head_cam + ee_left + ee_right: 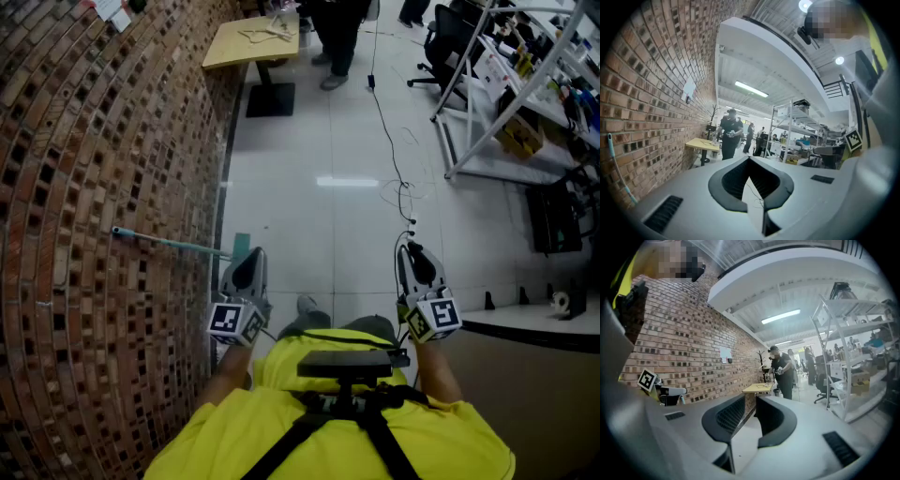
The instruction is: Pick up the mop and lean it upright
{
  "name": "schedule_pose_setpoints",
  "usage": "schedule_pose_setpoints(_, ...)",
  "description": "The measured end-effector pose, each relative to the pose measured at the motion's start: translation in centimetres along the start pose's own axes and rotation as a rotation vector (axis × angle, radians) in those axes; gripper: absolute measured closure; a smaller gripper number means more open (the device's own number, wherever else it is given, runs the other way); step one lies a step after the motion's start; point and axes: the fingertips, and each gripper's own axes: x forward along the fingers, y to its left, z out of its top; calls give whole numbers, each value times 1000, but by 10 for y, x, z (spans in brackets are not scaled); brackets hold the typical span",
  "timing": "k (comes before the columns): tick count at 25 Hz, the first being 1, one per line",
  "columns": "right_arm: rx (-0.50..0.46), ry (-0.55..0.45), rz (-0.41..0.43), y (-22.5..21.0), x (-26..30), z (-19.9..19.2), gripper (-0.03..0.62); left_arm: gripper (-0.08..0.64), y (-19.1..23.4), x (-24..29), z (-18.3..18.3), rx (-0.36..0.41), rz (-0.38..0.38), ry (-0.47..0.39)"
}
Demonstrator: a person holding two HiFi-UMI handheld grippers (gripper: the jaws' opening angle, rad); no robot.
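Note:
The mop's thin teal handle (169, 244) leans against the brick wall (94, 187) on my left, its tip high on the bricks. Its lower end runs down behind my left gripper (246, 270), so the mop head is hidden. In the left gripper view the handle (618, 173) stands at the far left against the wall, apart from the jaws. My left gripper (749, 161) has its jaw tips together with nothing in them. My right gripper (415, 262) hovers over the white floor, well away from the mop. In its own view the right gripper (751, 404) shows a small gap and holds nothing.
A yellow table (253, 42) stands by the wall ahead, with a person (337, 37) beside it. A black cable (394, 159) trails across the floor. A metal shelving rack (516, 84) and an office chair (441, 47) are at right, a white counter (534, 319) near right.

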Motion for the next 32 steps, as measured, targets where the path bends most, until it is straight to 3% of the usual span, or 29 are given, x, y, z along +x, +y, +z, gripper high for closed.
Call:
schedule_pose_setpoints(6, -3, 4, 118, 19, 110, 22, 517, 560, 77, 38, 22, -35, 139, -11)
schedule_pose_setpoints(8, -8, 24, 202, 29, 157, 20, 516, 560, 104, 44, 24, -46, 205, -24)
schedule_pose_setpoints(15, -77, 131, 716, 133, 352, 28, 517, 560, 206, -10, 39, -135, 743, -110)
schedule_pose_setpoints(19, -177, 191, 997, 214, 426, 19, 516, 560, 222, -51, 37, -204, 1007, -191)
schedule_pose_setpoints(22, -218, 250, 1187, 294, 453, -1, 515, 560, 217, -94, 22, -254, 1210, -222)
schedule_pose_setpoints(26, -212, 303, 1318, 386, 435, -38, 472, 560, 225, -137, 2, -332, 1305, -230)
schedule_pose_setpoints(31, -337, 324, 1332, 500, 419, -104, 469, 560, 261, -188, -1, -325, 1333, -279)
schedule_pose_setpoints(32, -362, 325, 1329, 523, 417, -120, 423, 560, 270, -199, -2, -316, 1330, -274)
